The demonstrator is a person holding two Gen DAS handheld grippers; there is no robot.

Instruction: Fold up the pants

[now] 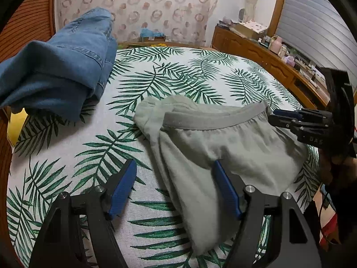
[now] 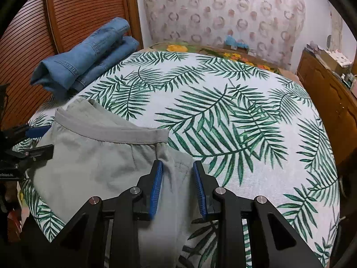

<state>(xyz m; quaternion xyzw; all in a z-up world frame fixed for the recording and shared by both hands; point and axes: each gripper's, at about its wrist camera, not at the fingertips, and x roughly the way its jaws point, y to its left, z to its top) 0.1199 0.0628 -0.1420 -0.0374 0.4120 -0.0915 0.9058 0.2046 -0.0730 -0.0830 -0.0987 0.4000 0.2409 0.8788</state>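
Light grey-green pants (image 1: 223,147) with a grey waistband (image 1: 214,118) lie partly folded on the leaf-print bed; they also show in the right wrist view (image 2: 96,163). My left gripper (image 1: 175,167) is open, its right finger over the left part of the pants, nothing between the jaws. My right gripper (image 2: 177,166) is open with a fold of the pants' right edge lying between its blue fingers (image 2: 157,183), not clamped. The right gripper also shows at the right edge of the left wrist view (image 1: 276,116), by the waistband's end.
Folded blue jeans (image 1: 60,67) lie at the bed's far left, also in the right wrist view (image 2: 89,55). A wooden slatted door (image 2: 67,17) stands behind them. A wooden dresser (image 1: 267,58) with clutter runs along the right. The leaf-print cover (image 2: 234,122) spreads to the right.
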